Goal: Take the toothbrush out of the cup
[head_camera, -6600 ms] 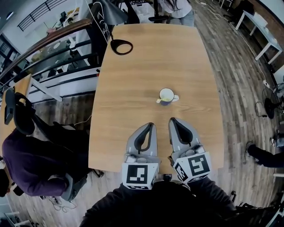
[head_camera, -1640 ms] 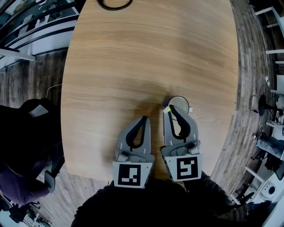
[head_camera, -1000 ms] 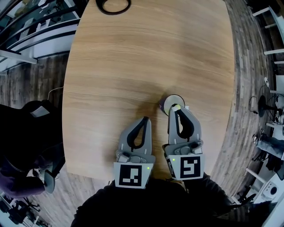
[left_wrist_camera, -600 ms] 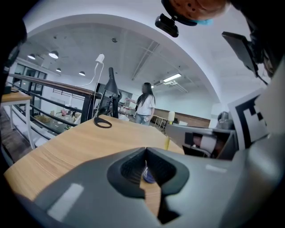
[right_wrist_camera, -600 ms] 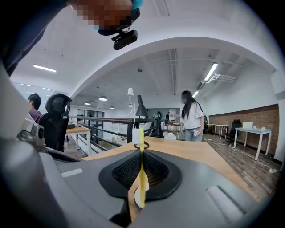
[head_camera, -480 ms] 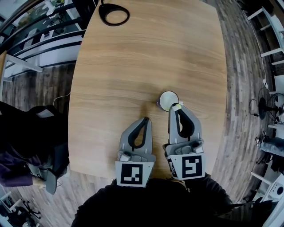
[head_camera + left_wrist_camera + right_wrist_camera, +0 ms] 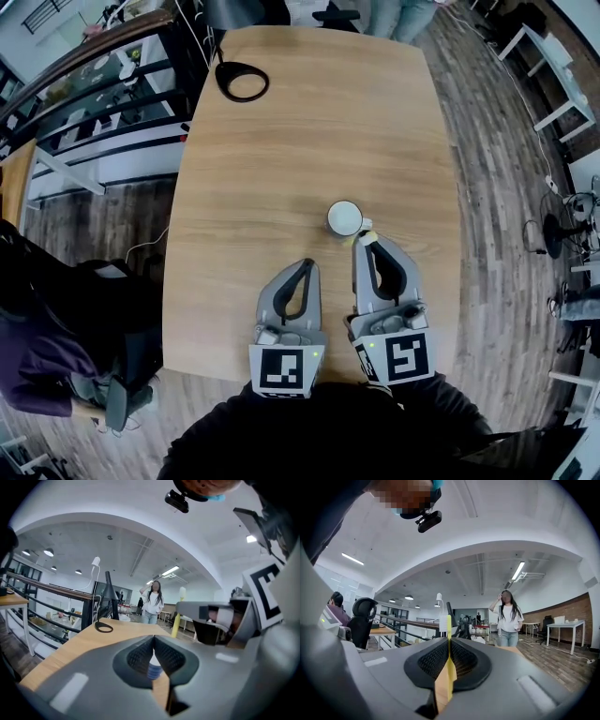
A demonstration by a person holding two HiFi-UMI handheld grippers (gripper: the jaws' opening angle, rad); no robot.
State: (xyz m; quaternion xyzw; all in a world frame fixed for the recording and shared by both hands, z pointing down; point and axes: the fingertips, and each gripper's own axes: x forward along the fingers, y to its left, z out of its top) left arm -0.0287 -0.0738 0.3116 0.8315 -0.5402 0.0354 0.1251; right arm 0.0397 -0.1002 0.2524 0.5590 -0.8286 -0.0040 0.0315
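The right gripper point(image 7: 365, 246) was clamped on the yellow toothbrush point(image 7: 449, 623), which stood upright between its jaws just beside the cup point(image 7: 345, 217) near the table's point(image 7: 281, 141) right edge and seemingly clear of it, while the left gripper point(image 7: 307, 267), closed and empty, sat farther off.

A light wooden table point(image 7: 300, 141) with rounded corners stands on a plank floor point(image 7: 487, 122). Two things rest directly on its top. A cup point(image 7: 344, 218), white inside, stands upright right of centre, nearer the person's edge. A black ring-shaped lamp base point(image 7: 242, 81) lies flat near the far left corner, well apart from the cup. In the left gripper view the cup's outside shows blue and white bands.
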